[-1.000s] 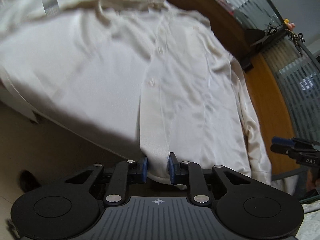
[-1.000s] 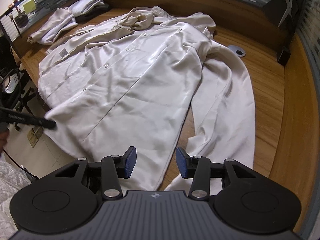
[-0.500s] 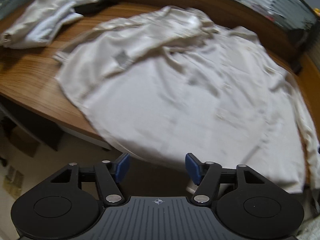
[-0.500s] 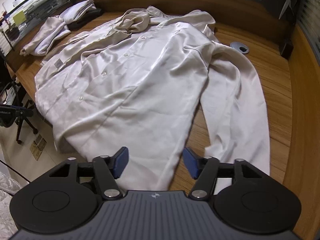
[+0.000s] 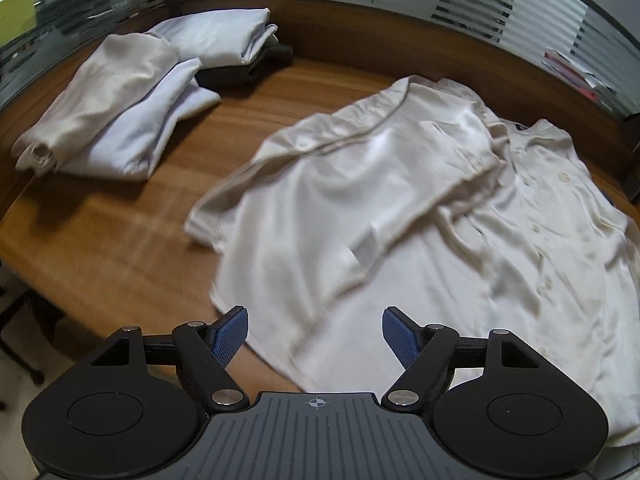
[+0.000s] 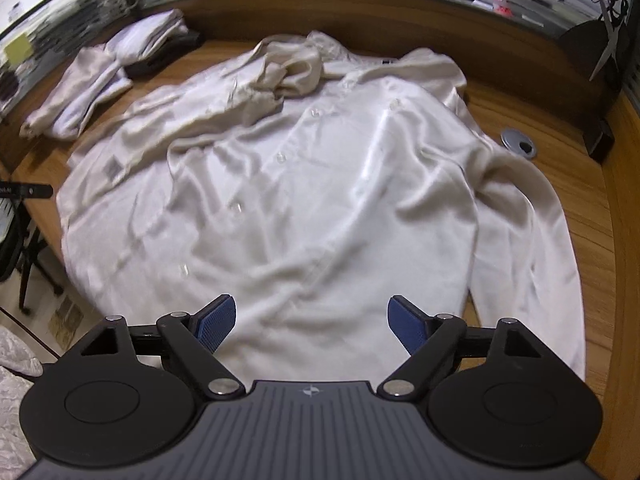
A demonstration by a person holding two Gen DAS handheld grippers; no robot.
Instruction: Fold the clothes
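Note:
A cream satin button-up shirt (image 6: 320,184) lies spread face up on the wooden table (image 6: 592,208), its collar toward the far wall. One sleeve is folded across the chest near the collar (image 6: 288,72); the other sleeve (image 6: 528,240) trails down the right side. In the left wrist view the same shirt (image 5: 400,200) shows its left side panel with a grey label (image 5: 366,250). My left gripper (image 5: 316,332) hovers open over the shirt's lower left hem. My right gripper (image 6: 310,326) is open above the bottom hem, nothing between its fingers.
A pile of folded cream, white and dark clothes (image 5: 152,96) sits at the table's far left, seen too in the right wrist view as the pile (image 6: 100,80). A round grey cable grommet (image 6: 518,144) lies right of the shirt. A dark stand (image 6: 600,40) fills the back right corner.
My left gripper let go of the shirt's hem, opened wide and swung left and up over the table. My right gripper opened wider and moved in over the bottom hem.

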